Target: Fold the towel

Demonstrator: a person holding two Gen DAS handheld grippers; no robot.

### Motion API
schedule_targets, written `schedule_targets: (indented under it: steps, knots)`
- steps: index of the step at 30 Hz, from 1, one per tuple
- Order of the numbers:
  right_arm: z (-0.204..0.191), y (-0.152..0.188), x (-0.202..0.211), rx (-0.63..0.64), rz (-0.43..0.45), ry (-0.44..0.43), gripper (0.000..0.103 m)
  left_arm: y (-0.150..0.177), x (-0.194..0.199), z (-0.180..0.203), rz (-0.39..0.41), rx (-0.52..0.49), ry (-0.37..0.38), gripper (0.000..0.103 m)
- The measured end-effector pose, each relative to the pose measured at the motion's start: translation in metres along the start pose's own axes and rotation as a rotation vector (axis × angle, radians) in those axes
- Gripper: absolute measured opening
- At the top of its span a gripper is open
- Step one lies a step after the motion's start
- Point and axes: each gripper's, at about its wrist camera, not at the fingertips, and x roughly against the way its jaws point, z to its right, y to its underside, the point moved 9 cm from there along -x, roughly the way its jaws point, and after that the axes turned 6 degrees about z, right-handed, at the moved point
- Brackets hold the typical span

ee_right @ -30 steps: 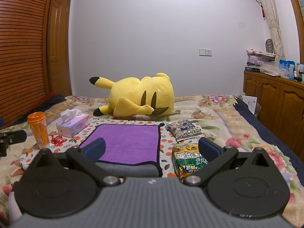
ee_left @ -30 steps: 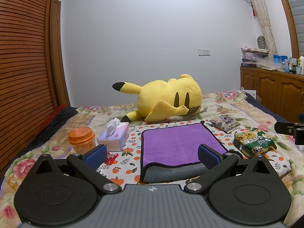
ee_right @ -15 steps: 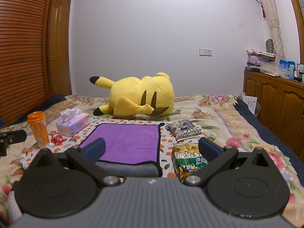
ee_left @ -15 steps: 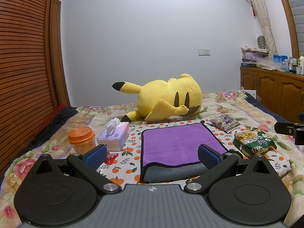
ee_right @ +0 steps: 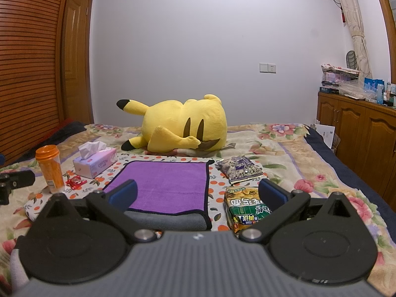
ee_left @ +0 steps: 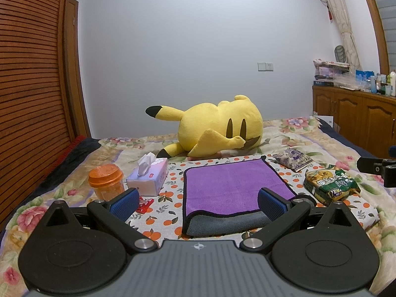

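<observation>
Floral bed [ee_left: 292, 133], purple towel [ee_left: 230, 185]

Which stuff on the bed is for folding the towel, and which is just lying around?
For the job:
purple towel
left tongs, open
right tongs, open

Just lying around:
yellow plush toy
tissue box
orange jar
green snack packet
purple snack packet
red candy
</observation>
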Motion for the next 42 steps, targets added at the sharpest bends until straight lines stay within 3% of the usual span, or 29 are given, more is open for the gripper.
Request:
schedule_targets:
  steps: [15,42]
  knots:
    - [-0.008,0.017,-0.02,0.027,-0.099,-0.033,0.103,0.019,-0.023,0.007,-0.112,-0.032,0.039,0.103]
    - [-0.021,0.036,-0.078,0.081,-0.23,-0.154,0.103,0.031,-0.083,0.003,-0.193,-0.002,0.098,0.101]
